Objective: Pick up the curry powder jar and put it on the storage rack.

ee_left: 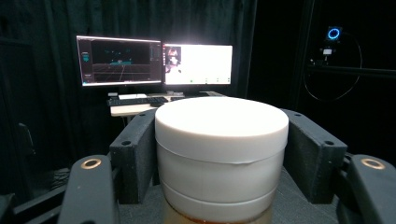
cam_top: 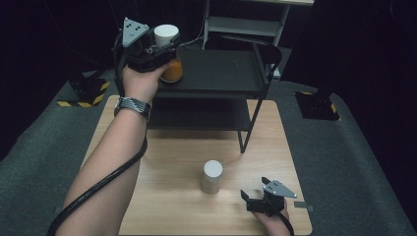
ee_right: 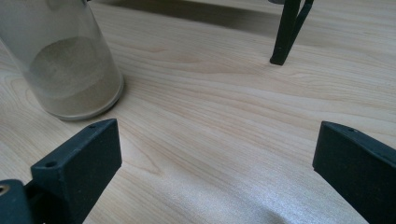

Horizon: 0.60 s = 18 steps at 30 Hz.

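The black shelf rack (cam_top: 216,73) stood at the far end of the wooden table (cam_top: 162,162), and I place everything by it. At the rack's top-left corner my left gripper (cam_top: 164,46) was clamped on the white-lidded jar of orange stuff (cam_top: 169,54), its base about at shelf level; whether it already rested there I could not tell. So one jar was nearly shelved, I judged. The second jar (cam_top: 212,177), holding pale powder, waited in front of the rack, with my right gripper (cam_top: 253,199) near it, jaws apart and empty. I could read no label or writing on either jar.
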Motion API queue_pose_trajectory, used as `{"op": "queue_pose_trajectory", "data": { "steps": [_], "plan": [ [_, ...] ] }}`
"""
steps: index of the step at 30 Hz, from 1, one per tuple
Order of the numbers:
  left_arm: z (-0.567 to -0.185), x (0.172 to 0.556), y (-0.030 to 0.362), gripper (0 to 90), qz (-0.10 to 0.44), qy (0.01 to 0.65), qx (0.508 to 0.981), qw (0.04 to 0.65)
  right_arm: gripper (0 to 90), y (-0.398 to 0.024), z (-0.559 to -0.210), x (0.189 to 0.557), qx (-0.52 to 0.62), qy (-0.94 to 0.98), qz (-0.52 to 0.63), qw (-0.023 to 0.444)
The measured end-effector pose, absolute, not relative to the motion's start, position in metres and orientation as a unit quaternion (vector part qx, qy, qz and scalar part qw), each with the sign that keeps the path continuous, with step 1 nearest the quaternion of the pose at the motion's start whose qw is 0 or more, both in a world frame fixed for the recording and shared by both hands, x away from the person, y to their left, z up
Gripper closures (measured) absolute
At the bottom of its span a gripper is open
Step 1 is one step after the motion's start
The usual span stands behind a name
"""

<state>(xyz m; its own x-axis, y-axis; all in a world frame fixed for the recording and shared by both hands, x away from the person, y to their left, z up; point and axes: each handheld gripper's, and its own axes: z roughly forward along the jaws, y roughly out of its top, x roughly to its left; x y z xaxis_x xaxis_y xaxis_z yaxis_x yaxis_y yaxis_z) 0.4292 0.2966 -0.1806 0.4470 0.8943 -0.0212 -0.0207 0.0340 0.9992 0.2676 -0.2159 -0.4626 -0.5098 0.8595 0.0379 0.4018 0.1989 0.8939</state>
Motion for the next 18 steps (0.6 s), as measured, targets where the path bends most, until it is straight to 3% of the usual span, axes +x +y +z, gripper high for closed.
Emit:
{"op": "queue_pose_trajectory", "data": {
  "steps": [6,18],
  "plan": [
    [-0.180,0.430,0.296,32.3,0.368,0.377,0.588,0.614,0.7,-0.217,-0.463,0.267,0.430,0.732,0.467,0.246],
    [-0.185,0.419,0.304,1.4,0.365,0.369,0.593,0.616,0.7,-0.217,-0.463,0.267,0.430,0.733,0.467,0.246]
  ]
}}
